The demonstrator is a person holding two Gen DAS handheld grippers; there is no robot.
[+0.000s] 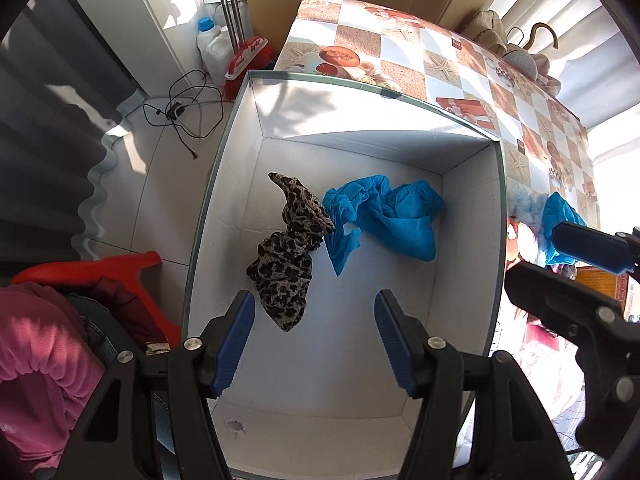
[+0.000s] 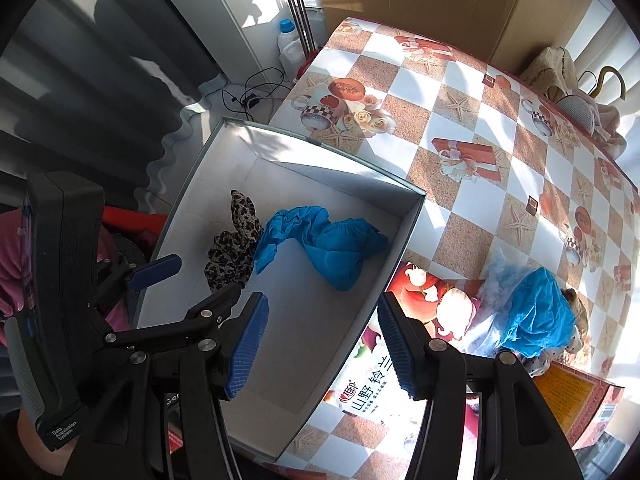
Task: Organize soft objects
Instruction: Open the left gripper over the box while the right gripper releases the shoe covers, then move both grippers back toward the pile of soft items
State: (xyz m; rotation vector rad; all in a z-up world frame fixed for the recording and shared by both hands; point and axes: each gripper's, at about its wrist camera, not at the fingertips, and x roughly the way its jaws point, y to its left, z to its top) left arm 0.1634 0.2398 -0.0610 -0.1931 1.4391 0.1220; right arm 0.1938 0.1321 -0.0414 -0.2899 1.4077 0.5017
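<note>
A white open box (image 1: 224,200) holds a leopard-print cloth (image 1: 288,264) and a crumpled blue cloth (image 1: 392,216), which touch at the middle. My left gripper (image 1: 314,300) hangs open above the box, just over the leopard cloth's near end, with nothing between its blue pads. The right wrist view shows the same box (image 2: 192,184) with the leopard cloth (image 2: 234,248) and the blue cloth (image 2: 328,248). My right gripper (image 2: 322,304) is open and empty over the box's right wall. Another blue cloth (image 2: 536,312) lies on a small pile on the table, right of the box.
The box stands by a table with a checked oilcloth (image 2: 460,92). A printed red carton (image 2: 420,304) and an orange box (image 2: 572,400) lie by the pile. On the floor are a red stool (image 1: 132,264), a broom (image 1: 244,64), bottles (image 1: 212,44) and a cable (image 1: 184,104). Pink fabric (image 1: 36,352) is at the left.
</note>
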